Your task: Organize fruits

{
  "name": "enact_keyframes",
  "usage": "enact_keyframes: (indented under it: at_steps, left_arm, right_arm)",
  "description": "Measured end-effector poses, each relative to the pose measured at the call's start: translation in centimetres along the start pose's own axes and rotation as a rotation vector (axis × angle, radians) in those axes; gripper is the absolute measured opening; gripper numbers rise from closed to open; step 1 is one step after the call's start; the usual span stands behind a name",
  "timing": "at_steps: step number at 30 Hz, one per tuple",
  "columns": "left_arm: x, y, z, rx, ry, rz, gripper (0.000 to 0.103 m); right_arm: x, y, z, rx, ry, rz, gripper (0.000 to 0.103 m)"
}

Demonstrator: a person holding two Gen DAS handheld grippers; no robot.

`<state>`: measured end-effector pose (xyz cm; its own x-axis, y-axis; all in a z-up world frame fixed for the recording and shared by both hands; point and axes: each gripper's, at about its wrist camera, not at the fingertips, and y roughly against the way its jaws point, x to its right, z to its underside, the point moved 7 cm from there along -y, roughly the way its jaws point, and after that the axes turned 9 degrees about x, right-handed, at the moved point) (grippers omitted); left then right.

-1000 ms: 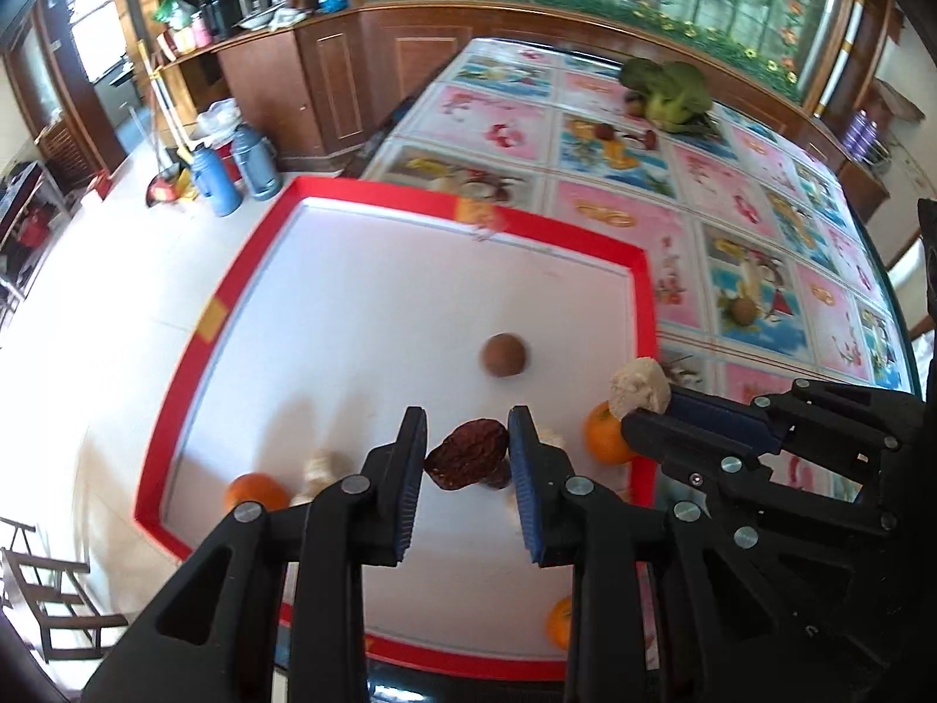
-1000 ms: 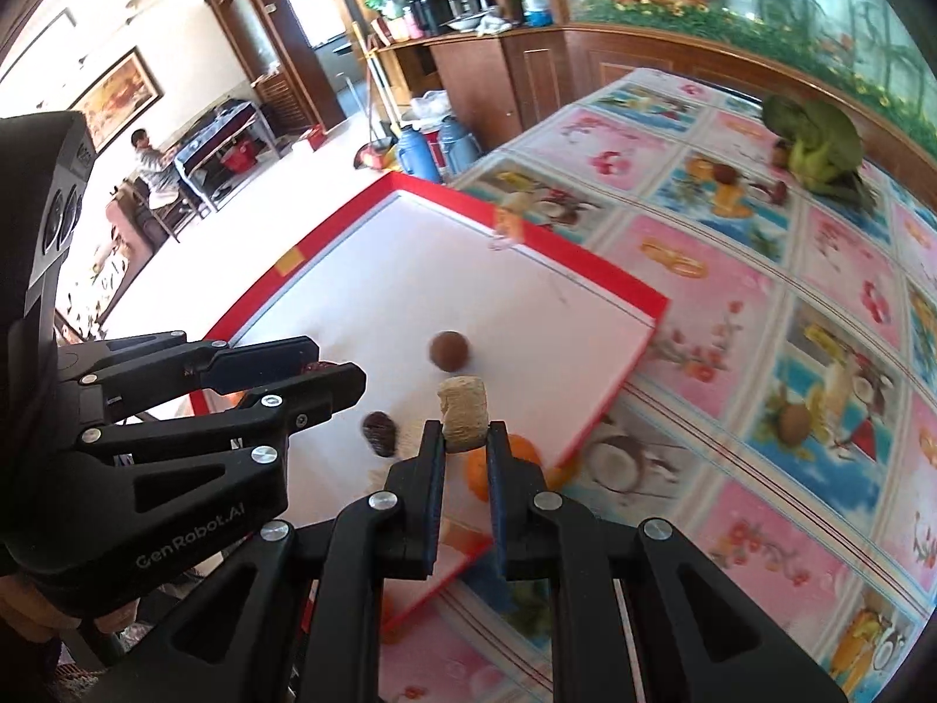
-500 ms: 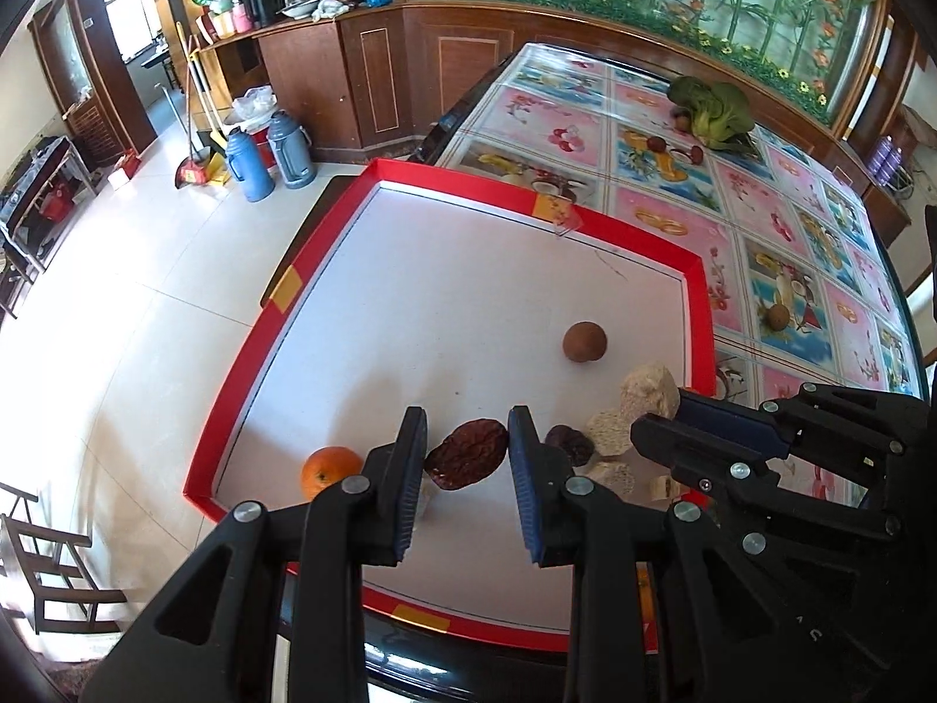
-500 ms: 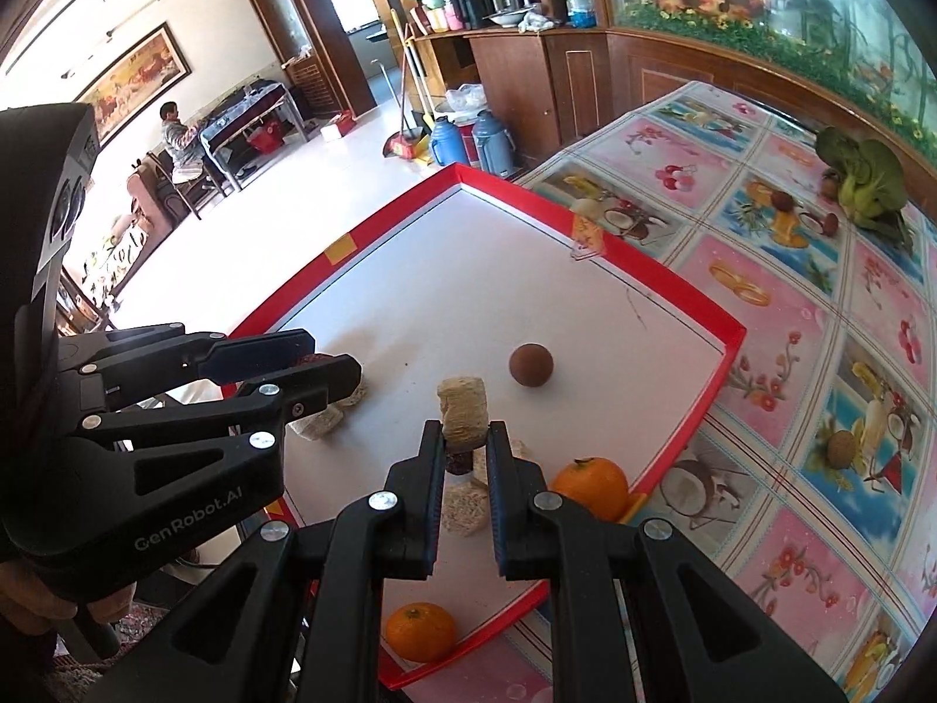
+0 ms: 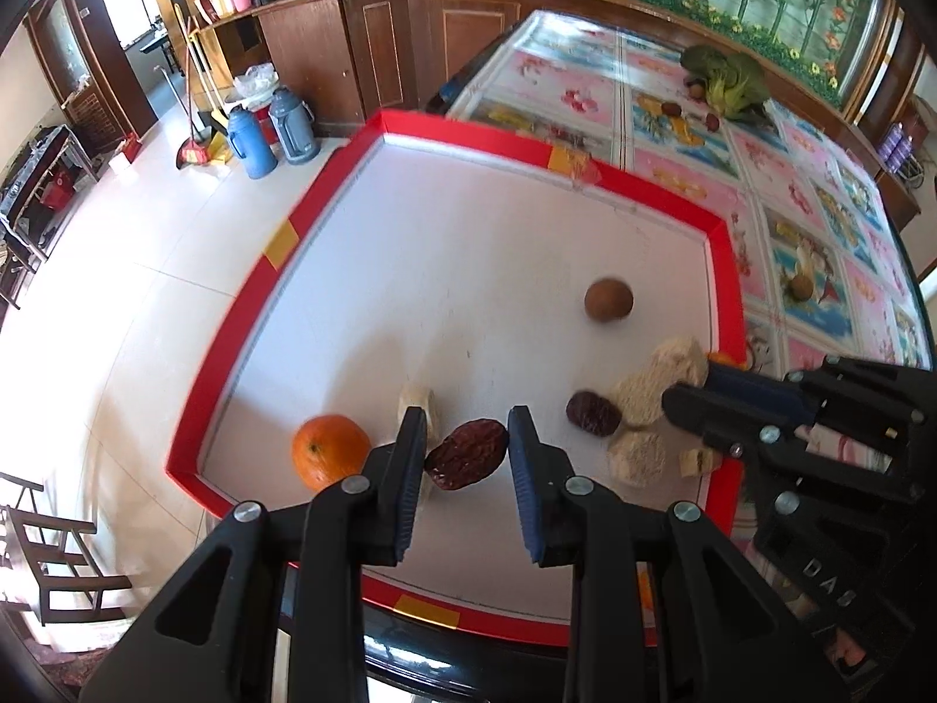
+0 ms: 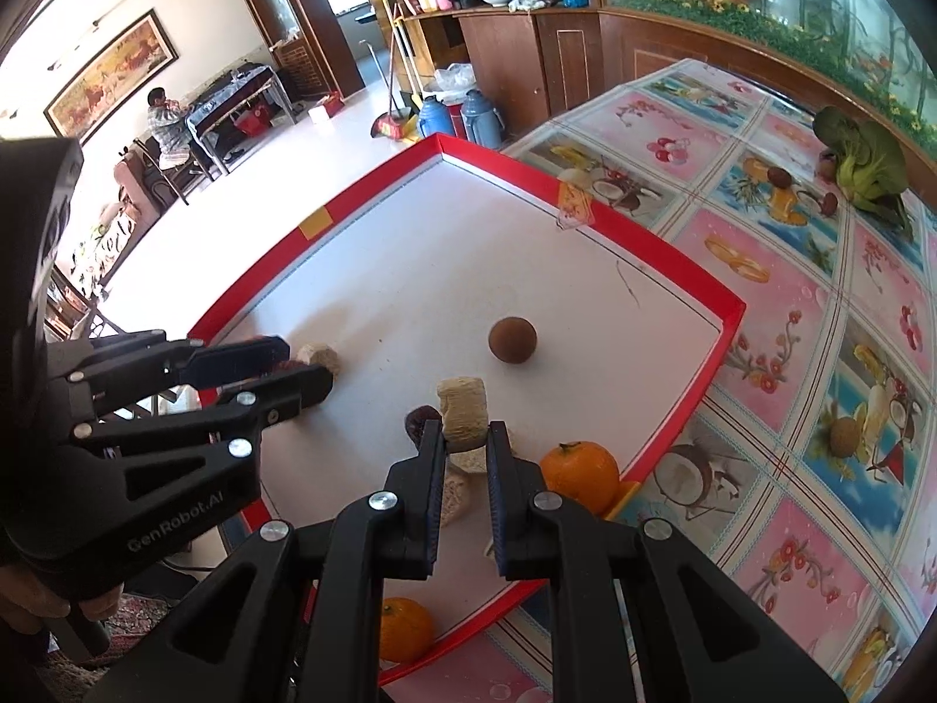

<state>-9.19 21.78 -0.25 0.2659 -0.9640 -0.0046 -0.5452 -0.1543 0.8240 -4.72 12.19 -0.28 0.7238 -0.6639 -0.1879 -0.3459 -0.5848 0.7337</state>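
My left gripper (image 5: 465,457) is clamped on a date (image 5: 467,454), long axis across the jaws. My right gripper (image 6: 464,442) pinches a beige chunk (image 6: 462,410) above the beige pile (image 5: 638,410) in the tray (image 5: 726,269), just right of the left hand.

Wrinkled glossy date (image 5: 467,454), rough beige chunk (image 6: 464,413) (perhaps dried), matt tray (image 5: 723,269).

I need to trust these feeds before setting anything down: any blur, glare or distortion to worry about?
Left wrist view: the round brown fruit is slightly smeared, the floor at left is washed out, and the red tray rim bows from the fisheye. Right wrist view: sharper; the pale chunk in the right claw is crisp.
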Motion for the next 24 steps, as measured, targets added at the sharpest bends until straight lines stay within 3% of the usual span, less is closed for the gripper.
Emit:
enact_keyframes:
  at_steps: [7,17,19,21,22,24]
  left_arm:
    - [1.6,-0.8,1.1,-0.032,-0.058,0.03,0.03]
    - [2.2,-2.2,1.9,-0.083,-0.063,0.041,0.031]
    - [2.4,-2.3,1.7,-0.084,-0.072,0.043,0.042]
    - [2.7,-2.5,1.7,-0.085,-0.076,0.044,0.052]
    - [2.9,-2.5,1.6,-0.083,-0.081,0.043,0.058]
    - [3.1,-2.6,1.5,-0.081,-0.087,0.037,0.06]
  right_arm:
    - [1.0,-0.7,1.1,-0.041,-0.036,0.014,0.012]
    - [1.6,0.2,0.8,-0.015,-0.06,-0.006,0.013]
    - [1.7,0.6,0.6,-0.006,-0.069,-0.014,0.015]
    - [1.9,1.2,0.4,0.019,-0.072,-0.005,0.024]
    - [2.1,1.6,0.3,0.03,-0.076,-0.001,0.033]
    - [2.5,2.2,0.2,0.051,-0.094,0.003,0.038]
